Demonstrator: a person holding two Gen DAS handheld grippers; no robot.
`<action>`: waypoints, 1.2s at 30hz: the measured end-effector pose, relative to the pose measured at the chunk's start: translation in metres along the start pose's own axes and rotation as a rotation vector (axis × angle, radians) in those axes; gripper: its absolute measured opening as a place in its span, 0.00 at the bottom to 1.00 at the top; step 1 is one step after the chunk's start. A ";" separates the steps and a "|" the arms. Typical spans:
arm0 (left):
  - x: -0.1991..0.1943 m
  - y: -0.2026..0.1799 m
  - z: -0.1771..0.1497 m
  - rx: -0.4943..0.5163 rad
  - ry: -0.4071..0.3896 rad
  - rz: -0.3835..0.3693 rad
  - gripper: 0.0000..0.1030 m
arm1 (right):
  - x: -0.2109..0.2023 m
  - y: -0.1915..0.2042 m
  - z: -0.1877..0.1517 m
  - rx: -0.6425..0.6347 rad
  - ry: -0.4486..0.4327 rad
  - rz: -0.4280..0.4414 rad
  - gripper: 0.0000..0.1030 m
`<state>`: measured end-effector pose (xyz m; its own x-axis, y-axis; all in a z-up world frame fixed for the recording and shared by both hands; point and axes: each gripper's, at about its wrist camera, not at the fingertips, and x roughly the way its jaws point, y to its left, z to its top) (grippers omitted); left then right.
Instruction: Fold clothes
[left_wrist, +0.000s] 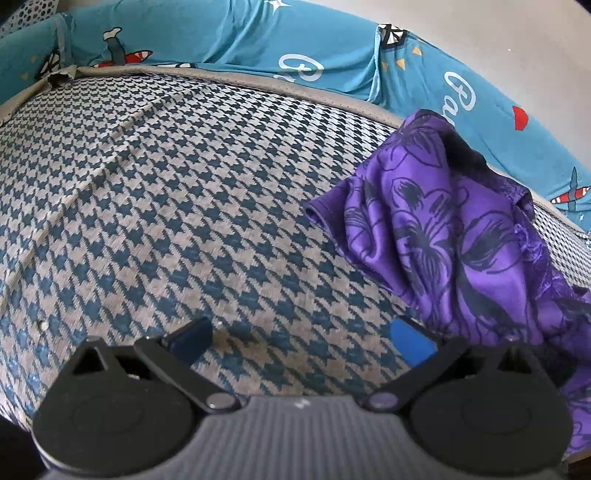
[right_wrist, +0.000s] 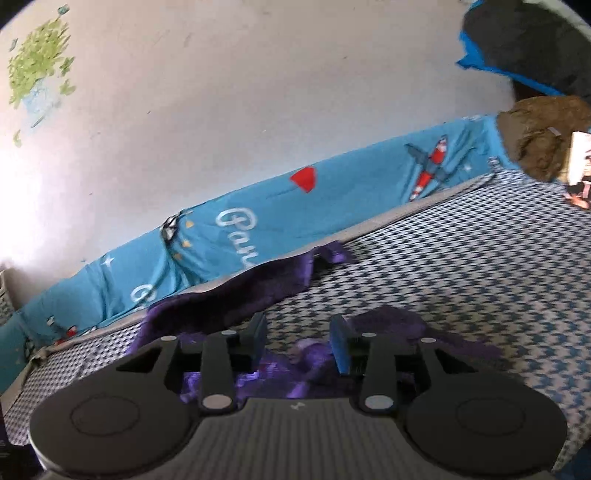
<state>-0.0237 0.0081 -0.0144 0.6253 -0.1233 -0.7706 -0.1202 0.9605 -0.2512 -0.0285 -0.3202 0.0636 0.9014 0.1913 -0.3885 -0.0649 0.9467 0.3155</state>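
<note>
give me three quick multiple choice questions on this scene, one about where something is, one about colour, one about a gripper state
1. In the left wrist view, where does the garment lie?
A. right side of the mattress
B. far left corner
C. on the wall

2. What colour is the garment?
A. yellow
B. purple with dark flowers
C. plain white

3. How does the left hand-held gripper stand?
A. shut on the garment
B. shut on nothing
C. open, holding nothing

Answers:
1 A, the garment is crumpled at the right on the houndstooth mattress.
2 B, shiny purple cloth with dark floral outlines.
3 C, the left hand-held gripper has its fingers spread over bare mattress.
</note>
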 end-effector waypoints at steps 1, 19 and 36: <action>0.000 -0.001 0.002 0.003 -0.001 -0.003 1.00 | 0.005 0.002 0.000 -0.009 0.016 0.017 0.36; 0.014 -0.018 0.060 0.124 -0.028 0.037 1.00 | 0.074 0.051 0.005 -0.063 0.128 0.252 0.47; 0.019 0.020 0.100 -0.002 -0.040 0.071 1.00 | 0.163 0.129 0.006 -0.016 0.230 0.364 0.65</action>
<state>0.0626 0.0494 0.0243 0.6454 -0.0450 -0.7626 -0.1669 0.9659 -0.1982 0.1122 -0.1681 0.0460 0.6994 0.5647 -0.4381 -0.3691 0.8103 0.4552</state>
